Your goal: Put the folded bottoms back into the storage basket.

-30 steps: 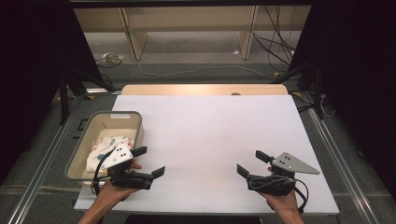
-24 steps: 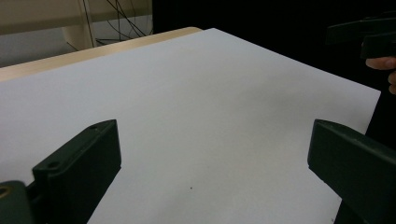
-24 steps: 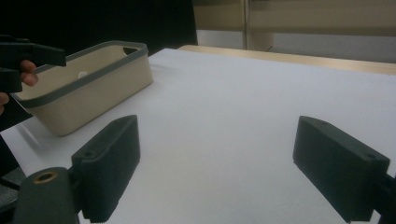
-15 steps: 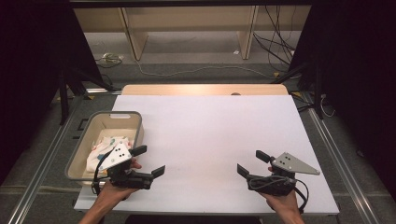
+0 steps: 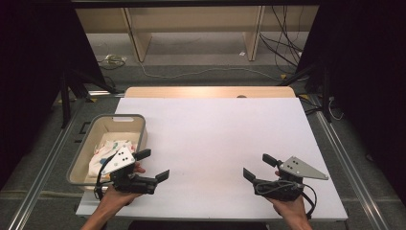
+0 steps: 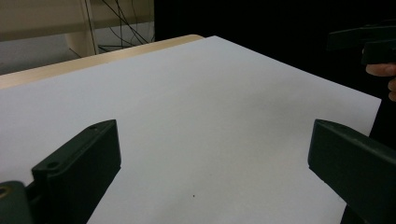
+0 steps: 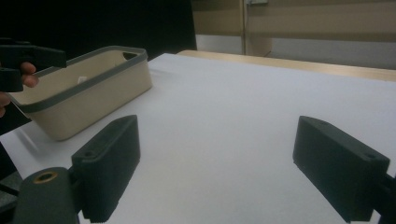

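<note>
Both grippers, left (image 5: 154, 165) and right (image 5: 257, 166), hovered near the tabletop's (image 5: 210, 139) front edge with fingers wide and empty; patterned cloth (image 5: 109, 152) lay inside the bin (image 5: 139, 125) at the left edge, nothing yet grasped.

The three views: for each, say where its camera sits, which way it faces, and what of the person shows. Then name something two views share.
High view: above the person's side, looking forward and down on the white table; both forearms, left gripper and right gripper show.
Left gripper view: rides the left gripper, facing across the table; its open jaws frame bare tabletop.
Right gripper view: rides the right gripper, facing the beige bin.
Shared: the bin shows in the high and right gripper views.
</note>
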### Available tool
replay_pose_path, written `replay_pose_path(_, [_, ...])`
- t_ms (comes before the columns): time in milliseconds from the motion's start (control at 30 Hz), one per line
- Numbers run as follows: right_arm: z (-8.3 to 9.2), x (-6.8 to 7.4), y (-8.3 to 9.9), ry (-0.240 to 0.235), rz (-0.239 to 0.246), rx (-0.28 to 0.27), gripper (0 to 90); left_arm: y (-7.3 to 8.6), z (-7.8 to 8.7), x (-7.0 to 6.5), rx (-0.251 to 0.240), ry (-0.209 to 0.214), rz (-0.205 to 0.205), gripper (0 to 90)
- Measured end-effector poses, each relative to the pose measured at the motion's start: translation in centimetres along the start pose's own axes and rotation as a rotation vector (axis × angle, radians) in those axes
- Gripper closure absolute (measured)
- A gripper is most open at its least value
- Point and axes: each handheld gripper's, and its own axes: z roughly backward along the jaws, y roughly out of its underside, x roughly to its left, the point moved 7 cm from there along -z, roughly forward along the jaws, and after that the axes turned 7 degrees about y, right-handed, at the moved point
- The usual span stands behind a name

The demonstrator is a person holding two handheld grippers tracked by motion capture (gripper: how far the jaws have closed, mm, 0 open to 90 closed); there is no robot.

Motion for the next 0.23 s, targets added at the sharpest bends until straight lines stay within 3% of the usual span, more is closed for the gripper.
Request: replay_pose_path(233, [0.0,0.0,0.01,0.001,0.001,0.001,15.7,0.01,-0.06,-0.01,0.0,0.003,0.003,2.4])
